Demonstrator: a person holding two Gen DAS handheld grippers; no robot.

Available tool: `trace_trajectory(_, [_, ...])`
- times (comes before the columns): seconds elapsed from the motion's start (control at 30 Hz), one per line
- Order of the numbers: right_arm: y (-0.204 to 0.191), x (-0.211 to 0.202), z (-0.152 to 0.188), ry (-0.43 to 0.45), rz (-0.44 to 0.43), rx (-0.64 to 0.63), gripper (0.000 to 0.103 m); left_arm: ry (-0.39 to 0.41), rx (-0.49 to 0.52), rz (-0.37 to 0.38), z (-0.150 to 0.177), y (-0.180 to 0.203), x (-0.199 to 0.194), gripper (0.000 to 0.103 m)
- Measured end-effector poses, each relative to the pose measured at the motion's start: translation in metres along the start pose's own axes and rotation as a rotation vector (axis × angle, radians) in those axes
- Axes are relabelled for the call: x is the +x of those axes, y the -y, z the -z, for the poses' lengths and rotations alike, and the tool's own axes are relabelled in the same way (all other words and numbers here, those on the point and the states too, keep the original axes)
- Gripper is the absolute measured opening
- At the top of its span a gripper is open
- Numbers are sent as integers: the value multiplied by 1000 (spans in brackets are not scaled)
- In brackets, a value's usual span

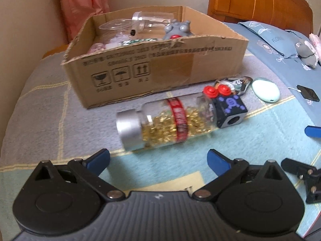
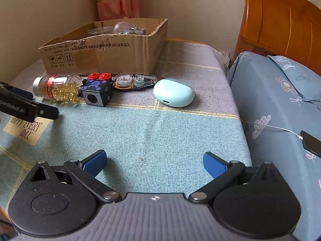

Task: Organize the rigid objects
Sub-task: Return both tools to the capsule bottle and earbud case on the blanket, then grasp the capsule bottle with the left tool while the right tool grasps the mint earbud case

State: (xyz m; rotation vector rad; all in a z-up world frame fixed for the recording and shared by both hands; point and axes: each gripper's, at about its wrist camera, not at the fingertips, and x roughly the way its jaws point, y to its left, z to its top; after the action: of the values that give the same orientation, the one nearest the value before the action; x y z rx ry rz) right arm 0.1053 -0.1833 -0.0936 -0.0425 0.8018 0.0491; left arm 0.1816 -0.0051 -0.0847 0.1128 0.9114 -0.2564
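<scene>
A clear bottle (image 1: pixel 166 122) of gold capsules with a silver cap and red band lies on its side on the cloth; it also shows in the right wrist view (image 2: pixel 58 88). Beside it sit a black cube toy (image 1: pixel 230 110) (image 2: pixel 97 91) with red buttons, a correction tape (image 1: pixel 233 84) (image 2: pixel 134 81) and a mint case (image 1: pixel 265 92) (image 2: pixel 173 92). A cardboard box (image 1: pixel 160 68) (image 2: pixel 104 56) holds a grey toy (image 1: pixel 177 30) and clear plastic items. My left gripper (image 1: pixel 158 160) is open just before the bottle. My right gripper (image 2: pixel 154 161) is open and empty over bare cloth.
The cloth-covered surface (image 2: pixel 150 128) ends at a bed with a blue pillow (image 2: pixel 280 92) and wooden headboard (image 2: pixel 280 24) on the right. A black phone (image 2: pixel 311 143) on a white cable lies on the bed. A wall and pink curtain (image 2: pixel 118 0) stand behind the box.
</scene>
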Motion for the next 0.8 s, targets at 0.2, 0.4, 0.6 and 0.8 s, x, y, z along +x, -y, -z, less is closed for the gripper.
trace_trajectory(0.2, [1, -1, 2, 20, -10, -9, 103, -3, -38, -6, -9, 7, 5, 102])
trace_trajectory(0.4, [2, -1, 3, 33, -17, -15, 103, 44, -109, 6, -18, 5, 2, 102])
trace_trajectory(0.6, [3, 0, 3, 32, -18, -16, 103, 83, -161, -38, -26, -5, 1, 102])
trace_trajectory(0.8, [14, 9, -9, 13, 17, 17, 103, 101, -144, -92, -24, -13, -5, 102])
